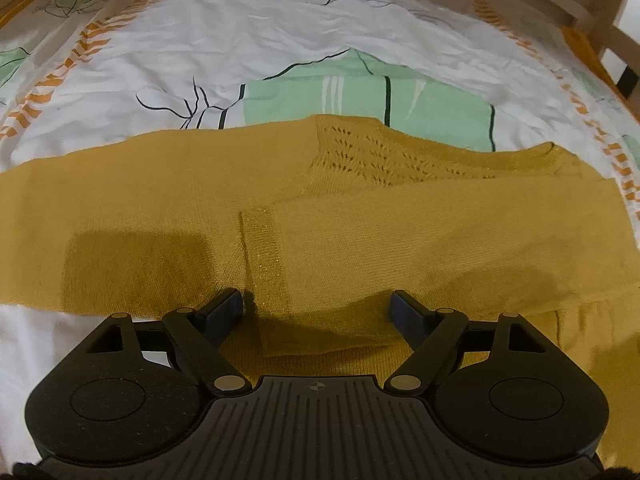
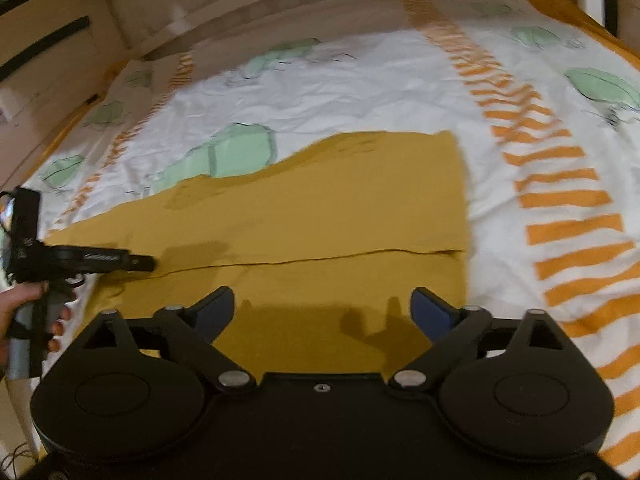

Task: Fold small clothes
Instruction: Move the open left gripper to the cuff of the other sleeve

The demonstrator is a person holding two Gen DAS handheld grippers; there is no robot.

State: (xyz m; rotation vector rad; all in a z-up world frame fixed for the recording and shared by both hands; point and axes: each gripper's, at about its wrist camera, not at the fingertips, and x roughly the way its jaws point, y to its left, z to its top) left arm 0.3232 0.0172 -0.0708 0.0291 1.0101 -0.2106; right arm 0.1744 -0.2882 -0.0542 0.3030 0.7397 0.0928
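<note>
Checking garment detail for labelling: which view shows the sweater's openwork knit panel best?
The left wrist view: the openwork panel on the mustard sweater is sharp, its holes distinct. The right wrist view shows the sweater blurred, mostly as plain cloth, with no holes readable.

No legible text, labels, brands or numbers, small round crosshair emblem [image 1: 315, 386] on left gripper body, unlettered

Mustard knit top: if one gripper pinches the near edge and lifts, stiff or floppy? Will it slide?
The mustard knit top is probably floppy: it lies flat in thin folded layers, so the rest would likely droop. Likely light. It may drag the wrinkled bedsheet rather than slide cleanly. Both the left gripper and right gripper are open.
</note>
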